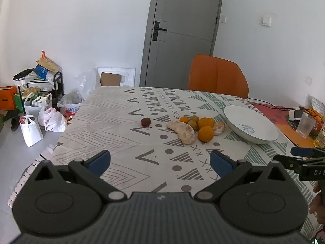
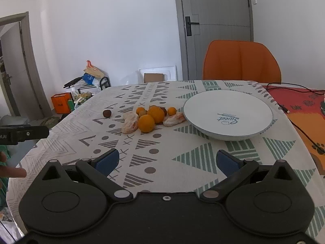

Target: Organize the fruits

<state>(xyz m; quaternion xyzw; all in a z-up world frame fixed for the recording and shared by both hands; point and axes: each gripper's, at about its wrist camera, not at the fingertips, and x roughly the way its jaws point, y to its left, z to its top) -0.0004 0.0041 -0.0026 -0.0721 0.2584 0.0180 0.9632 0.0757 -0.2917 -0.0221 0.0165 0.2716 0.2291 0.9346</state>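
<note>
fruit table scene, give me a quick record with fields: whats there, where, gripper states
surface: table with patterned cloth
plate: white plate, nothing on it, right of the fruit
fruit pile: oranges, small citrus and peeled segments clustered on the cloth beside the plate
stray fruit: dark red-brown fruit, apart, left of the pile
left gripper: open, holds nothing, above the near cloth
right gripper: open, holds nothing, short of the plate
background: orange chair at the far edge
task state: no fruit on the plate
</note>
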